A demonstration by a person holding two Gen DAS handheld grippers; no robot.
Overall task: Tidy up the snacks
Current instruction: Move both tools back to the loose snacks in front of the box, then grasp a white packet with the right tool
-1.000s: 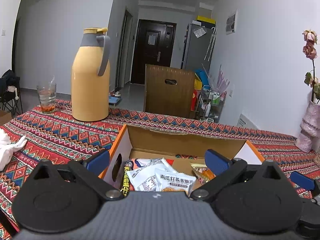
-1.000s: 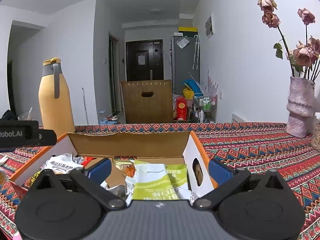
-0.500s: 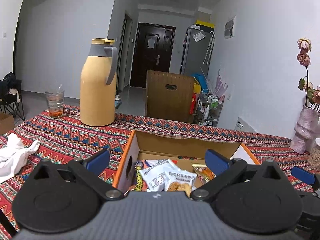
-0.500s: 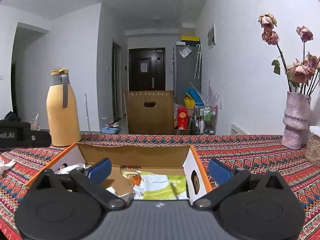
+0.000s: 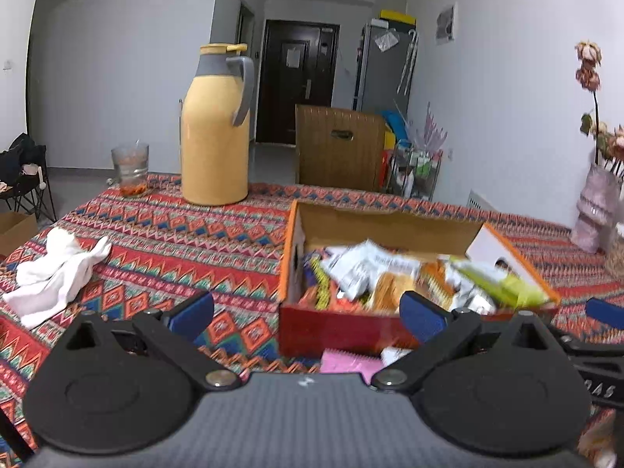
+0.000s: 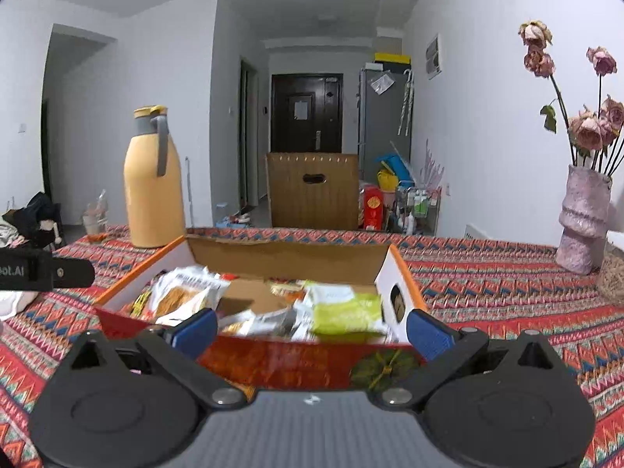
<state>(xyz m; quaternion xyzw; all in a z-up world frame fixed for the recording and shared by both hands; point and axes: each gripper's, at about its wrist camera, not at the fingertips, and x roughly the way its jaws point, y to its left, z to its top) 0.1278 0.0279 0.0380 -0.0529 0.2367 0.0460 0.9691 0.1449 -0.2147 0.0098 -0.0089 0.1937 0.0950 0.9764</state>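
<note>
Far left on the worktop: white cloth crumpled, glass behind it, yellow thermos standing tall beyond. Left claw spread wide, gripping nothing, hovering short of the snack box. Pink packet lying just in front of the box's red wall, outside it, between the blue pads. Inside the box: a loose heap of snack packets, white, orange and a green packet propped toward the right end wall. Right claw likewise wide open and empty, squared up to the box's near wall. Pink vase of dried roses far right, well apart.

Risks, as judged from here: open jaws straddling the low cardboard wall could catch it and drag the whole box across the patterned cloth. Packets piled loose and slippery, so pinching one corner may lift a neighbour and spill it over the rim. Two claws close together over one box, collision likely if both reach in at once.
</note>
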